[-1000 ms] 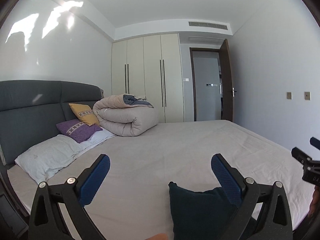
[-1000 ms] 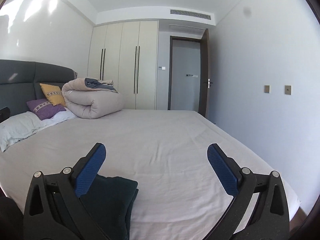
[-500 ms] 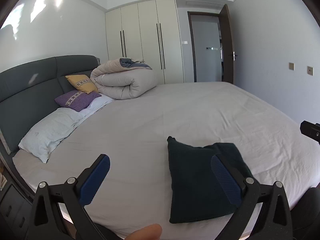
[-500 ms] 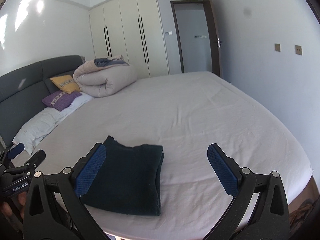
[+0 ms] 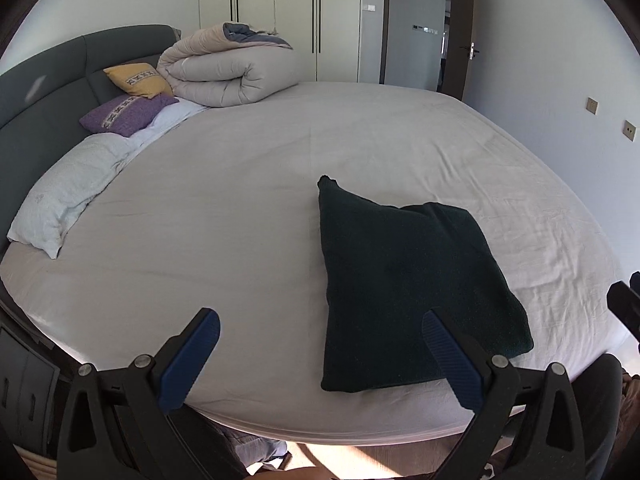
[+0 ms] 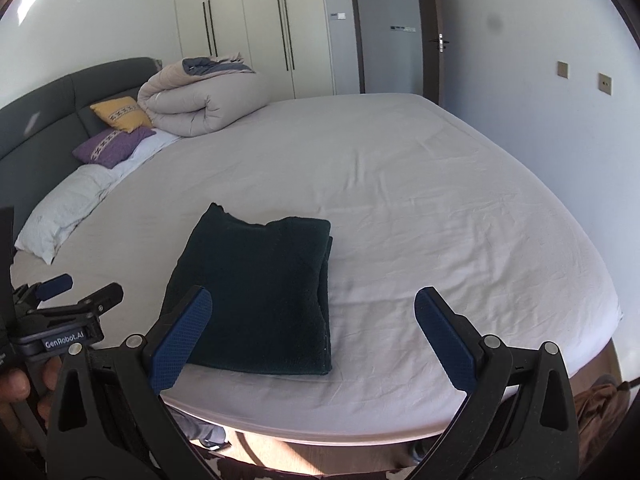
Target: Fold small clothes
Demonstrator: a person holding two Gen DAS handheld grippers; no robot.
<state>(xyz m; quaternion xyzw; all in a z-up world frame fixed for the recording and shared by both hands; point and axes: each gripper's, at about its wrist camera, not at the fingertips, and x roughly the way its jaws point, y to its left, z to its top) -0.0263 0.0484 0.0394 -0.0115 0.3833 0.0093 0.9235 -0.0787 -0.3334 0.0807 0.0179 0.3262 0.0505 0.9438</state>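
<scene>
— What is hidden or cut off for you right now?

— I am seeing the right gripper (image 5: 626,306) only as a black sliver at the right edge of the left view, and the near edge of the bed (image 6: 400,168) is dropping out of sight behind both sets of fingers. The brown heap (image 6: 600,404) on the floor at the near right is too cut off for me to name.

— Any writing you can read?

— I am reading "GenRobot.AI" on the body of the left gripper (image 6: 66,292), at the left edge of the right view.

— And the garment?

— The folded dark green cloth (image 5: 404,288) is lying flat on the sheet near the near edge of the bed, its long axis running from near to far, with a small corner sticking up at the far left. The stacked layers are showing along its right side.

— The tongs?

— I am holding both well spread, with nothing between them. The left gripper (image 5: 320,356) is hovering off the near edge, its right finger (image 5: 448,356) overlapping the cloth in view; the right gripper (image 6: 312,336) likewise, its left finger (image 6: 180,332) over the cloth's near left corner.
</scene>
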